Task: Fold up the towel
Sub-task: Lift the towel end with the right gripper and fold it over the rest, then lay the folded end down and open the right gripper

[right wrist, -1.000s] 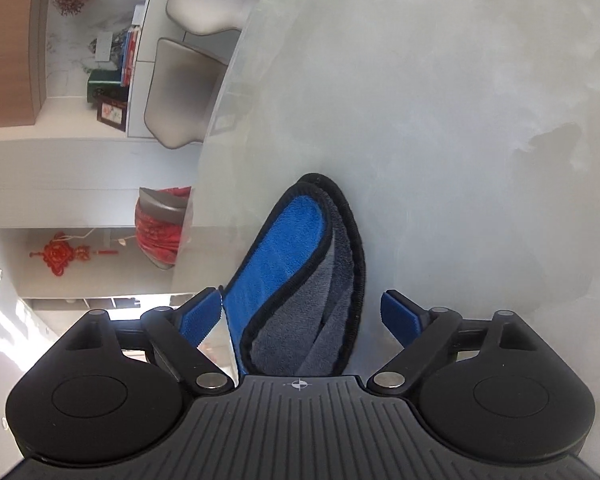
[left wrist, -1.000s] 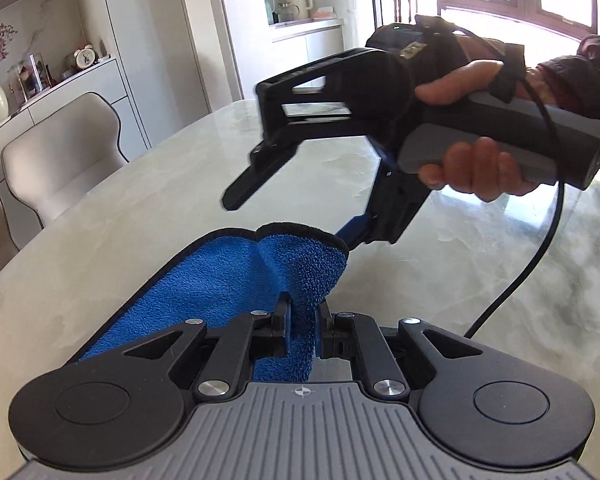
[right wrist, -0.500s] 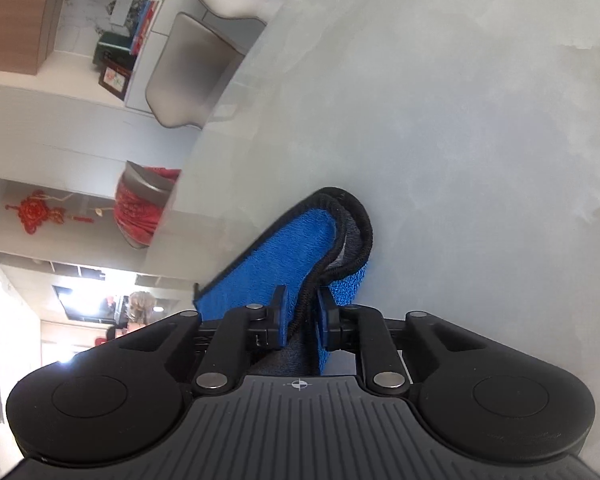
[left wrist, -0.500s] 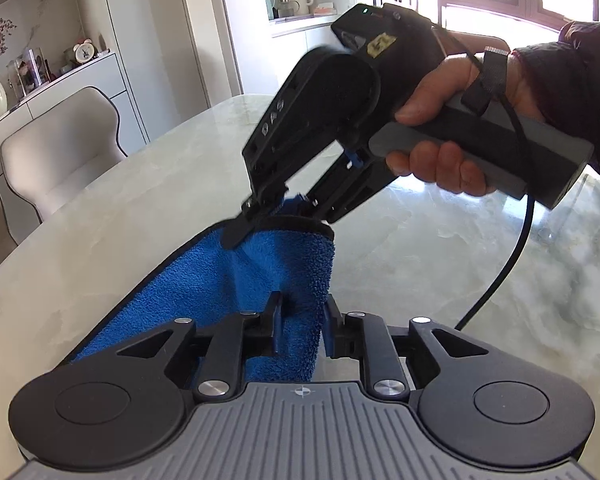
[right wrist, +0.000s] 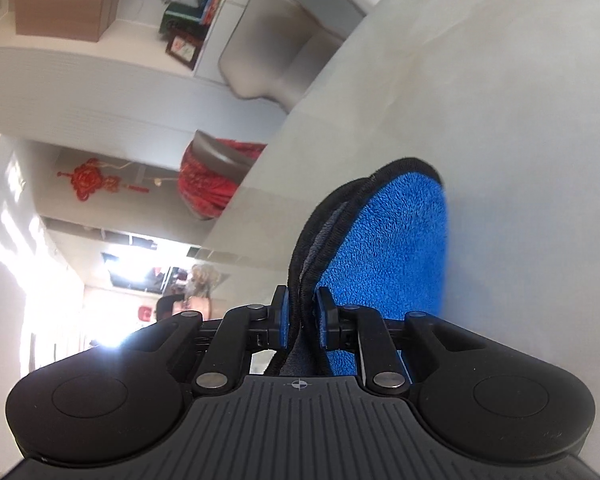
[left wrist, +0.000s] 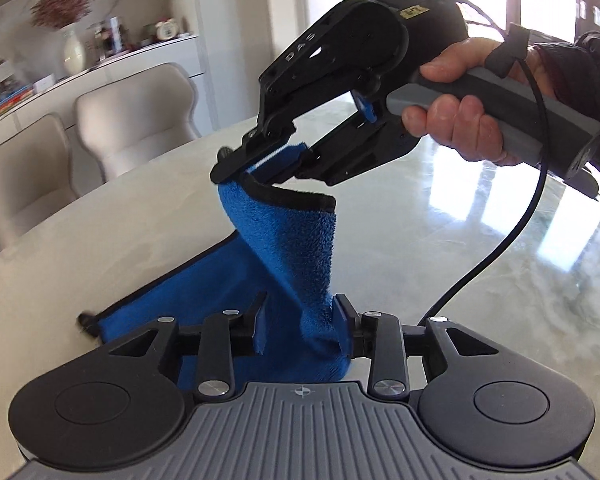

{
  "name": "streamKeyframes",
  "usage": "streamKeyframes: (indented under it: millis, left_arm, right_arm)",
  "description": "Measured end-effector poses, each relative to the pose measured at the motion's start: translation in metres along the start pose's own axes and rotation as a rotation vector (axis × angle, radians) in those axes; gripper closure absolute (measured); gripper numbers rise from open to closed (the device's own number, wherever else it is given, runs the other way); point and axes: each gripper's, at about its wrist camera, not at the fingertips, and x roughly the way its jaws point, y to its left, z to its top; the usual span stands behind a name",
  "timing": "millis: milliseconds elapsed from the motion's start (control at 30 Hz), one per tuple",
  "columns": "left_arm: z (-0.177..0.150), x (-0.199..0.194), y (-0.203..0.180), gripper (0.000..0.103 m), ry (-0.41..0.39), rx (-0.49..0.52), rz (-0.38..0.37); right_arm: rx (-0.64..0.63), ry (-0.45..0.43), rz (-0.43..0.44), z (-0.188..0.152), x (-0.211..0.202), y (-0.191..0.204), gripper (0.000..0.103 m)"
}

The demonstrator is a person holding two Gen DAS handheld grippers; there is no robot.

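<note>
Towel (left wrist: 296, 248) slants up from parted left tool (left wrist: 300, 326) to clamping right tool (left wrist: 260, 164).

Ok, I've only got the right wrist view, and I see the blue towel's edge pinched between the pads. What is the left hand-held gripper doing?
Observer: The left hand-held gripper has just been opening its jaws. The towel passes loosely between them and is not pinched.
Operator: Is the whole towel off the table?
Observer: No. Only the end in the right hand-held gripper, whose jaws have just closed on it, is raised. The rest lies on the table.
</note>
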Motion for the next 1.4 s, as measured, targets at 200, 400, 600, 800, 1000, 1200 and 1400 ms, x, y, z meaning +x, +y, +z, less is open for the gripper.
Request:
streamKeyframes:
  millis: [200,400,600,800,1000,1200,1400]
  left_arm:
    - [-0.027,-0.024,0.031,0.068,0.021,-0.101,0.064]
    - [-0.050,-0.044,0.044,0.067,0.046,-0.141,0.099]
    - [-0.055,-0.054,0.044,0.067,0.045,-0.153,0.098]
    - [-0.041,-0.052,0.043,0.057,-0.002,-0.154,0.073]
    - [-0.024,-0.025,0.035,0.057,0.000,-0.136,0.000]
    - [-0.040,-0.001,0.034,0.056,0.192,-0.141,0.007]
    - [-0.041,-0.010,0.034,0.057,0.203,-0.106,0.009]
  right_arm:
    - [-0.044,0.101,0.021,-0.010,0.059,0.030,0.088]
    - [-0.094,0.230,-0.115,-0.028,0.117,0.028,0.086]
    - [-0.154,0.283,-0.181,-0.046,0.123,0.031,0.059]
    - [-0.220,0.199,-0.174,-0.053,0.067,0.031,0.059]
    - [-0.035,0.127,-0.168,-0.062,0.029,-0.011,0.059]
    - [0.077,0.169,-0.132,-0.082,0.034,-0.041,0.055]
    - [0.049,0.198,-0.152,-0.086,0.035,-0.040,0.055]
